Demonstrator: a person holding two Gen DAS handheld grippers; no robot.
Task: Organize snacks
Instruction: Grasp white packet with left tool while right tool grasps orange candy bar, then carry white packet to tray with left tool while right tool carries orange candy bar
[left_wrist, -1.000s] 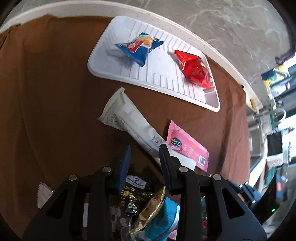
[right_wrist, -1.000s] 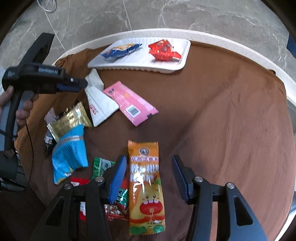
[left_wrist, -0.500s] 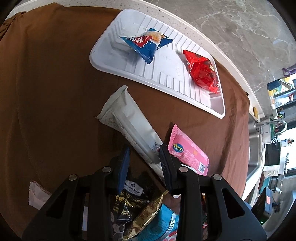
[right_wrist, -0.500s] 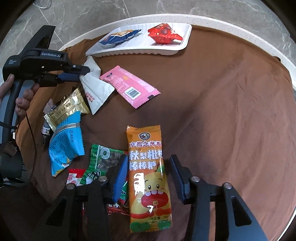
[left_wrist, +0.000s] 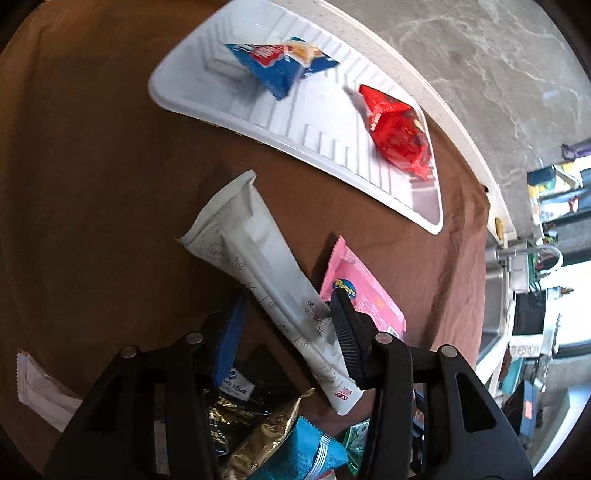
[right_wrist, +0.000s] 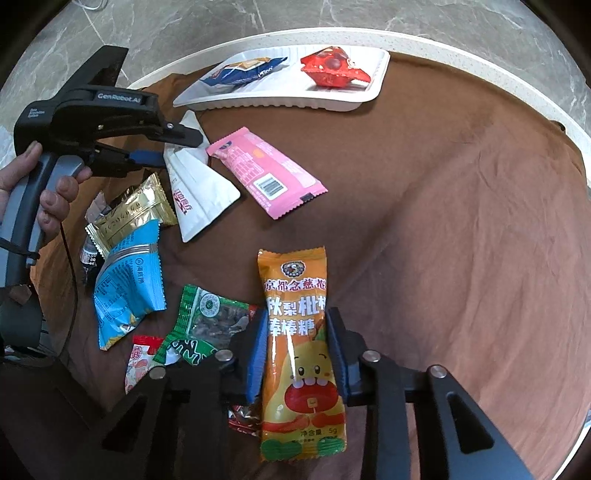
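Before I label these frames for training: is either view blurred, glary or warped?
Left wrist view: motion blur smears the blue packet and white tray; the windows at the right edge are blown out. Right wrist view: sharp, print on the orange packet legible, slight glare on its wrapper. Both: fisheye bending and dark corners.

A round white table (right_wrist: 480, 79) carries a brown cloth (right_wrist: 461, 229). Grey marble floor (right_wrist: 332, 14) surrounds it. Bright daylight at right.
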